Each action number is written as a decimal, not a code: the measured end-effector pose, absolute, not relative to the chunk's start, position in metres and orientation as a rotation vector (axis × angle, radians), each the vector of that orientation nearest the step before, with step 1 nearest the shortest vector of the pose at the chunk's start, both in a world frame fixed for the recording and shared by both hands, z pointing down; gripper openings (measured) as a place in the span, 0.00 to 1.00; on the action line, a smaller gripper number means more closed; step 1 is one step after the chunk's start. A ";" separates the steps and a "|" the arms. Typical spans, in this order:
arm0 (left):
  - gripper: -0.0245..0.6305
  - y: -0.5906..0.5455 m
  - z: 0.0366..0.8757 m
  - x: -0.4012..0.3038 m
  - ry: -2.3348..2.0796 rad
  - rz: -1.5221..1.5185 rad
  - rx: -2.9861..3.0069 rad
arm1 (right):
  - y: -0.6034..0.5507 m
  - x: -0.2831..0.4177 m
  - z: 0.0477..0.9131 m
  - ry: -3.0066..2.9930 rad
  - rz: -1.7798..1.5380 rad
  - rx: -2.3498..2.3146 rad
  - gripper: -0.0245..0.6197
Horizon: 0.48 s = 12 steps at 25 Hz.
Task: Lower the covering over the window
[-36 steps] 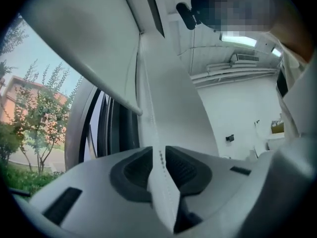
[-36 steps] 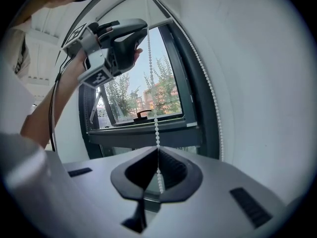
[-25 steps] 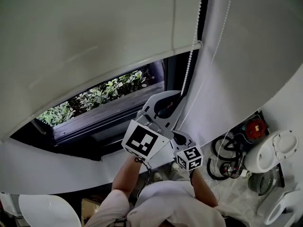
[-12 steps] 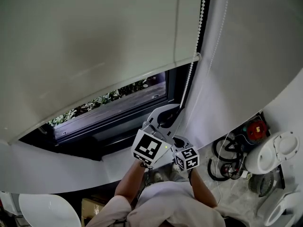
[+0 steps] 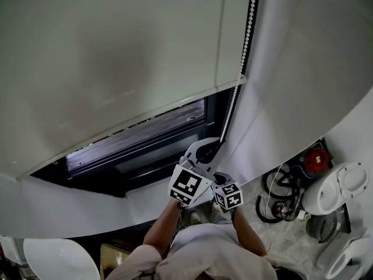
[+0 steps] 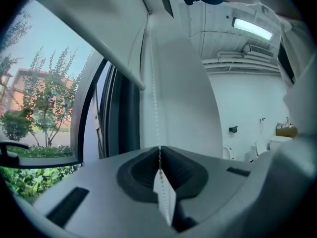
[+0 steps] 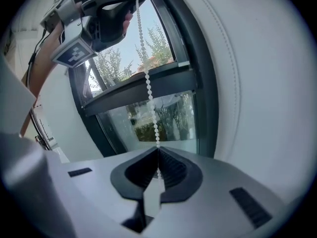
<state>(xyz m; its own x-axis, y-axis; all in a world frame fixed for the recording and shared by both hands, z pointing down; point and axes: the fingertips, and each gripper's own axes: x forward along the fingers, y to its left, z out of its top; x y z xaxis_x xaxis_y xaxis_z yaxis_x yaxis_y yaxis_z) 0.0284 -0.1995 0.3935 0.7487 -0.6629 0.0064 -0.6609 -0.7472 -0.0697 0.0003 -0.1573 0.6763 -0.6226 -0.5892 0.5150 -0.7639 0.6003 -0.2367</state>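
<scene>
Jaws of L gripper (image 6: 159, 149) & R gripper (image 7: 158, 151) pinched on bead chain (image 7: 147, 90), blind (image 5: 116, 69) low over window (image 5: 157, 130), white wall (image 5: 303, 69)

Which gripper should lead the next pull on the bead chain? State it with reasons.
Left, probably. Both are shut on the bead chain, but the left gripper grips higher, above the right gripper, so it has more room to draw down. The blind leaves a strip of window uncovered.

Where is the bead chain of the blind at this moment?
In the head view the bead chain hangs right of centre, along the roller blind's right edge, down into the left gripper and, lower, the right gripper.
</scene>
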 end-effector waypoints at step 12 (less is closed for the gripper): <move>0.07 -0.198 0.441 0.036 1.131 -0.158 -2.925 | -0.140 0.010 0.718 -2.338 0.686 0.999 0.04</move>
